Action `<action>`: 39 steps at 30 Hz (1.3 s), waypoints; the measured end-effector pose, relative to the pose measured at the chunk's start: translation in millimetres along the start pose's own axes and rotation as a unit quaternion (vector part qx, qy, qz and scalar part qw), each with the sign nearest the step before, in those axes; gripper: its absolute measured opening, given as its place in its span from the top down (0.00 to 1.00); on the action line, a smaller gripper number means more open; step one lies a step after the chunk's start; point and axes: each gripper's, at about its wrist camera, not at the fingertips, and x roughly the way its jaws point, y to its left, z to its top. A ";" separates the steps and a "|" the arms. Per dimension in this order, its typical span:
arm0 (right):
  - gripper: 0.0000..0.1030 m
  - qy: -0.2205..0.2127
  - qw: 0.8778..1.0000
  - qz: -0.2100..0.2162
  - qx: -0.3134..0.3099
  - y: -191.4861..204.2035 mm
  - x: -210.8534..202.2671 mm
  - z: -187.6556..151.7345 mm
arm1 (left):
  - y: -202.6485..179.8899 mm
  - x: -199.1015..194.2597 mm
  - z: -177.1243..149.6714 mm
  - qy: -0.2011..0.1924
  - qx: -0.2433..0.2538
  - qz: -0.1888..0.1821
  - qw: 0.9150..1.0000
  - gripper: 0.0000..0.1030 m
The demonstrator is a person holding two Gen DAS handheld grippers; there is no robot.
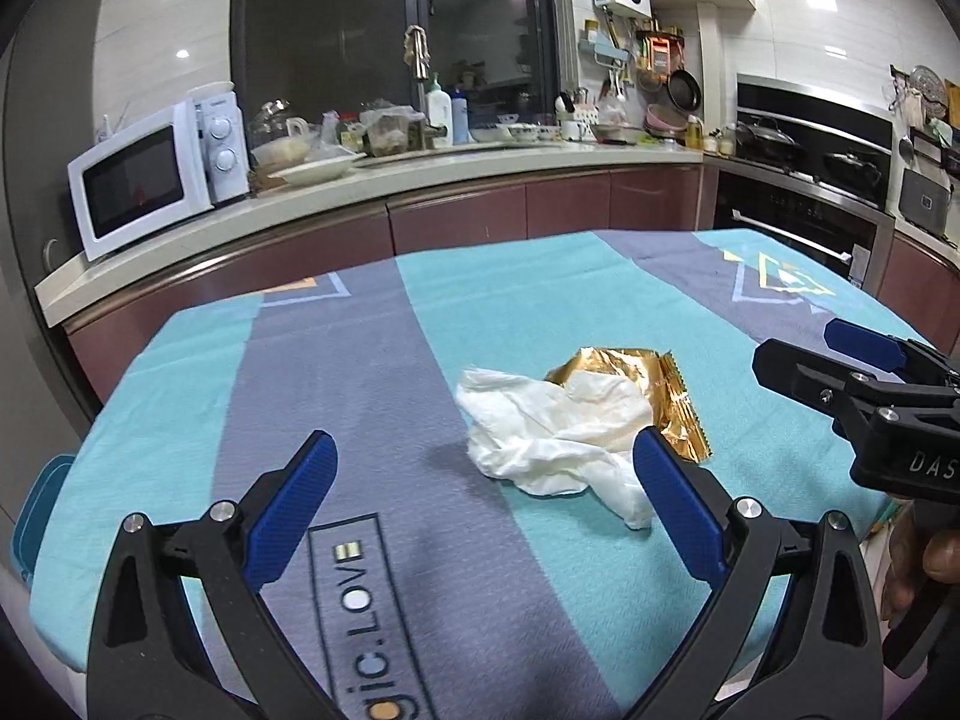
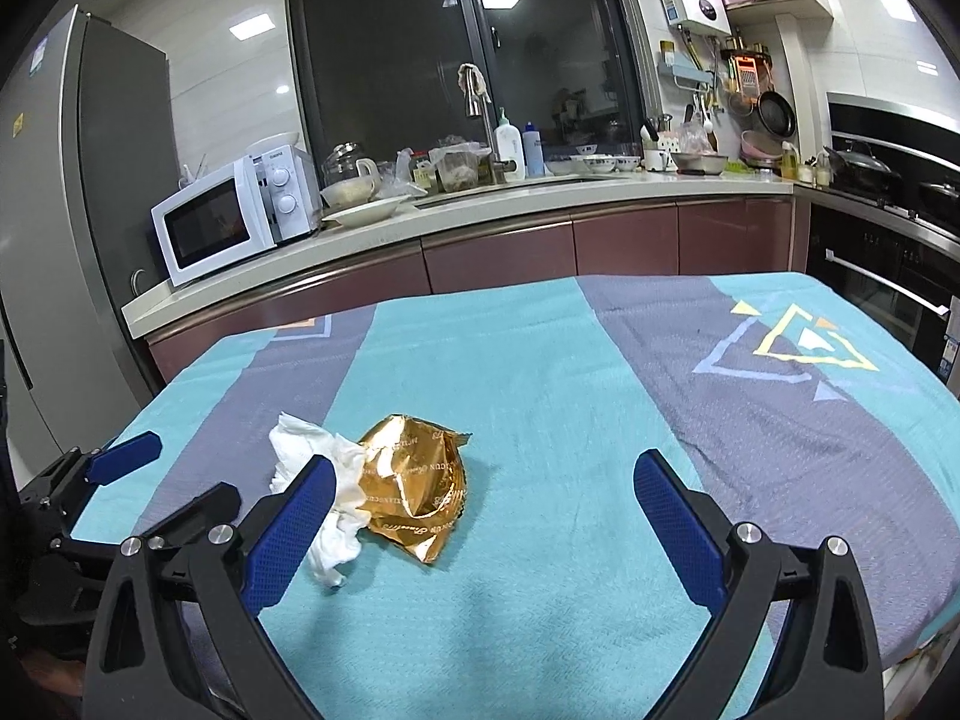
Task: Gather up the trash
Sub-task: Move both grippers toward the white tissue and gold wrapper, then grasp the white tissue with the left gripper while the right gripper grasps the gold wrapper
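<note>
Two pieces of trash lie touching on the cloth-covered desk (image 2: 540,372): a crumpled white tissue (image 1: 552,438) overlapping a gold foil wrapper (image 2: 414,480). The left gripper (image 1: 480,504) and right gripper (image 2: 480,516) hang above the desk, both released and empty.

The cloth (image 1: 372,360) on the surface reads "gic.LOVE" at lower centre; the right tool (image 1: 864,372) shows "DAS".
</note>
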 end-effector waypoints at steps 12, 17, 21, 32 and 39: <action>0.07 0.022 1.000 -0.001 0.011 -12.7 24.1 -0.4 | -10.8 53.5 4.3 0.046 -0.004 -0.020 0.999 0.05; 0.07 0.029 0.999 -0.001 0.014 -16.0 31.4 -0.4 | -6.4 74.3 3.7 0.071 -0.023 -0.037 0.997 0.05; 0.07 0.033 0.999 0.000 0.015 -17.3 35.7 -0.3 | -2.0 84.1 5.1 0.083 -0.039 -0.049 0.995 0.06; 0.07 0.042 0.999 0.006 0.012 -13.3 45.7 0.5 | 4.3 103.0 1.2 0.107 -0.042 -0.066 0.991 0.62; 0.07 0.055 0.998 0.027 0.003 -3.4 55.1 1.6 | 11.7 97.1 -3.4 0.093 -0.062 -0.075 0.991 0.80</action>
